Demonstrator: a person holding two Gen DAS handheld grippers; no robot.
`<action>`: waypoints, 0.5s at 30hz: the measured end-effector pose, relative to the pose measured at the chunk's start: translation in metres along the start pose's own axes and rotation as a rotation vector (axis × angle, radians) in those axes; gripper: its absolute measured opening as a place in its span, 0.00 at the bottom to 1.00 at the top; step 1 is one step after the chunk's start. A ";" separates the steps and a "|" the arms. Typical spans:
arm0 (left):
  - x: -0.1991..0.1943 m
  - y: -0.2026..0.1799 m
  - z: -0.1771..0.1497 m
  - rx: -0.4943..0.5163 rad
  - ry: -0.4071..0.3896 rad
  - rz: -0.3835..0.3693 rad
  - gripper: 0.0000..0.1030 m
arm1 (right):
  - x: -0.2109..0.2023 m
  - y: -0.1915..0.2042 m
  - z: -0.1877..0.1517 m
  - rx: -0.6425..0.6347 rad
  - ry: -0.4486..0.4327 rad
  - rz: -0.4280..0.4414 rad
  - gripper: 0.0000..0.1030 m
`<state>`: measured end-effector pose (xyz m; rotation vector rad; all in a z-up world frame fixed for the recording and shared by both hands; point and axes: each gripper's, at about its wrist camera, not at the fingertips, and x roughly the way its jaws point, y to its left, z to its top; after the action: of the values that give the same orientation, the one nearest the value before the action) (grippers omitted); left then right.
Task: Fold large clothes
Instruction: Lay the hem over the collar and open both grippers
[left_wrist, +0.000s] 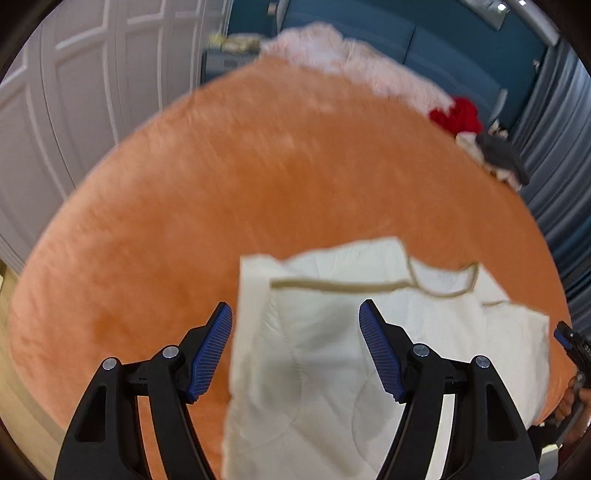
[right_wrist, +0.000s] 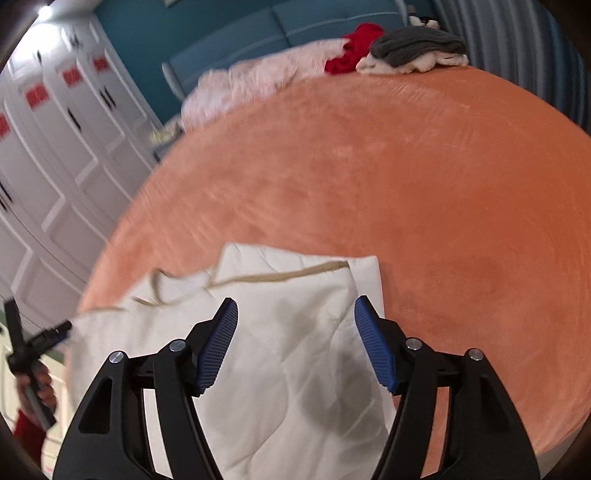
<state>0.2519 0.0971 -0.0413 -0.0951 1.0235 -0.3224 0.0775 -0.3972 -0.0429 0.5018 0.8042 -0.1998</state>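
A cream quilted garment (left_wrist: 332, 350) with tan trim lies partly folded on the near edge of an orange bed (left_wrist: 258, 177). It also shows in the right wrist view (right_wrist: 280, 354). My left gripper (left_wrist: 295, 347) is open and empty, hovering above the garment's left part. My right gripper (right_wrist: 295, 343) is open and empty above the garment's right part. The right gripper's tip shows at the right edge of the left wrist view (left_wrist: 570, 341). The left gripper shows at the left edge of the right wrist view (right_wrist: 33, 347).
A pink fluffy blanket (right_wrist: 258, 81), a red garment (right_wrist: 354, 48) and a grey and white clothes pile (right_wrist: 417, 50) lie at the bed's far end. White cupboard doors (right_wrist: 55, 155) stand to the left. A blue headboard (left_wrist: 424, 48) and grey curtains (left_wrist: 561, 147) are behind.
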 end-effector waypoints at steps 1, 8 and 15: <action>0.006 0.001 -0.002 -0.007 0.012 -0.008 0.66 | 0.009 0.000 0.000 -0.005 0.016 -0.013 0.62; 0.021 0.003 0.006 -0.055 0.019 -0.005 0.09 | 0.028 0.000 0.001 0.019 0.056 0.017 0.08; 0.002 -0.015 0.036 -0.021 -0.100 0.007 0.07 | 0.005 -0.001 0.027 0.050 -0.082 0.017 0.06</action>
<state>0.2799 0.0795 -0.0208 -0.1256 0.9278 -0.2974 0.0976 -0.4116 -0.0316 0.5442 0.7157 -0.2240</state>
